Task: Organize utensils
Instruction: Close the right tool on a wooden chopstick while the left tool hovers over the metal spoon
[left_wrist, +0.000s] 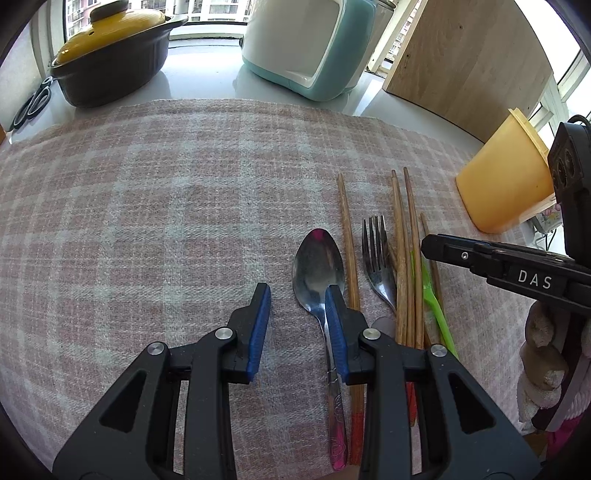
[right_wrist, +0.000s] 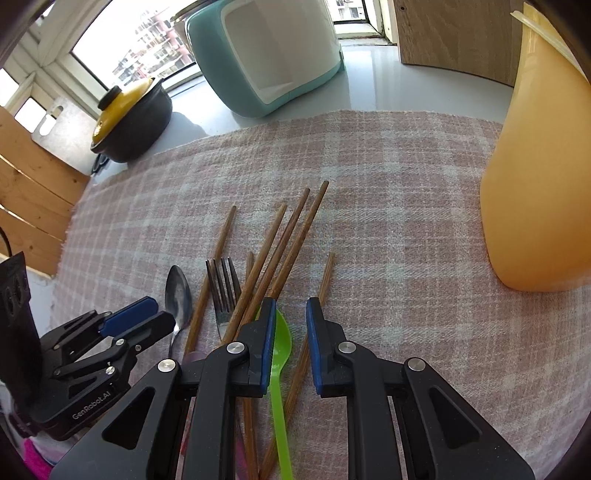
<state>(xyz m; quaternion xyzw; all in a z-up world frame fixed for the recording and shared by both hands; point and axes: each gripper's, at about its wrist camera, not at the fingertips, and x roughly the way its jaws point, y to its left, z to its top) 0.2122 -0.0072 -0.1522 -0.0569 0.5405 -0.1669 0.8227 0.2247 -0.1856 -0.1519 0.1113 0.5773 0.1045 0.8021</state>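
The left gripper (left_wrist: 297, 295), jaws apart and empty, hangs beside the spoon (left_wrist: 318, 269) (handle toward the camera), seemingly nearest.

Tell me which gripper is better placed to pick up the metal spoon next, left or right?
Left, probably. The left gripper hovers open beside the metal spoon; the right gripper is over the green spoon.

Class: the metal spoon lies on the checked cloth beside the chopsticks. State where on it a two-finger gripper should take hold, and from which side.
Grip the metal spoon at its thin neck just below the bowl, coming from above with one pad on each side. It lies flat, so only its narrow sides offer purchase. One chopstick lies close alongside, so that pad probably needs care.
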